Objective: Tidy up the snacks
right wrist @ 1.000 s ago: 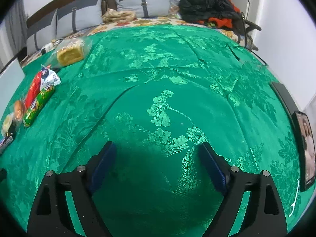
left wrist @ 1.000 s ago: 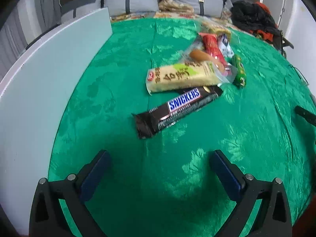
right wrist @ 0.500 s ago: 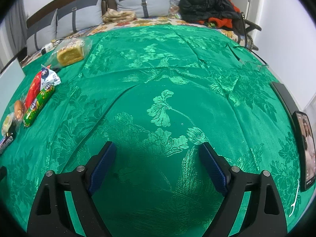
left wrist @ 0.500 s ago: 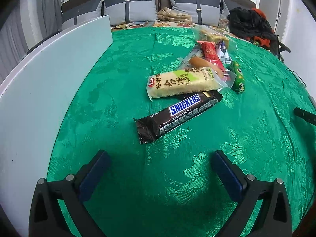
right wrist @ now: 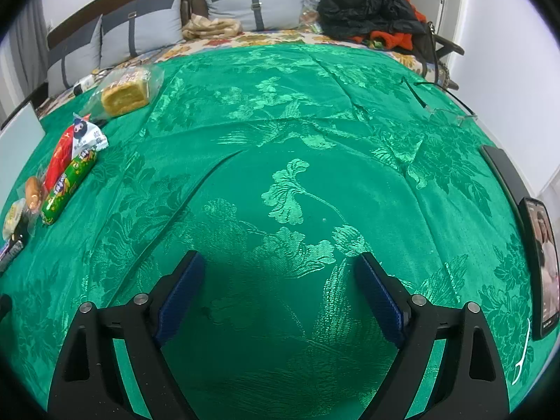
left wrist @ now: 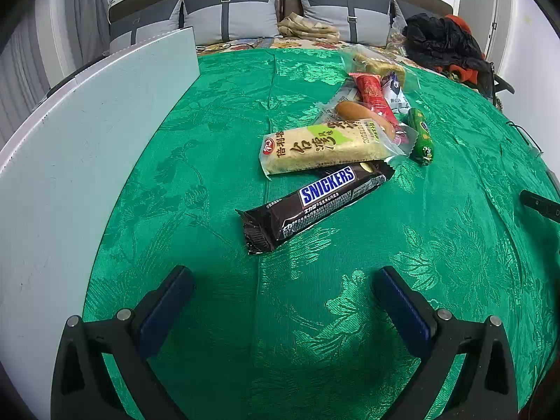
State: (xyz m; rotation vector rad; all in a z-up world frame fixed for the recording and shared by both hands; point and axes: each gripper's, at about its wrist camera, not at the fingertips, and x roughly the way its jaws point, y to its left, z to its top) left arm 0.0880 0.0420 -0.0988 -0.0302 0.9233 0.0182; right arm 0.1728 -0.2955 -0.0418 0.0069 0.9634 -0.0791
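Snacks clustered on green cloth (left wrist: 210, 140), both grippers empty.

Left gripper (left wrist: 280, 281) fingers spread wide, below Snickers bar (left wrist: 315, 206) at frame centre; right gripper (right wrist: 278, 266) likewise spread over bare cloth, snacks far left: green sausage stick (right wrist: 68, 183), bagged cake (right wrist: 124, 94).

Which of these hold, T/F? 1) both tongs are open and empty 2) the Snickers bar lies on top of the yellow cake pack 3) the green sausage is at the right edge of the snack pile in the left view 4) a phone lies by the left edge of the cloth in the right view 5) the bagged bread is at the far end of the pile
1) True: left tongs and right tongs hold nothing.
2) False: the cake pack overlaps the far end of the Snickers.
3) True: the sausage lies there.
4) False: the phone is at the right edge.
5) True: the bread is farthest.
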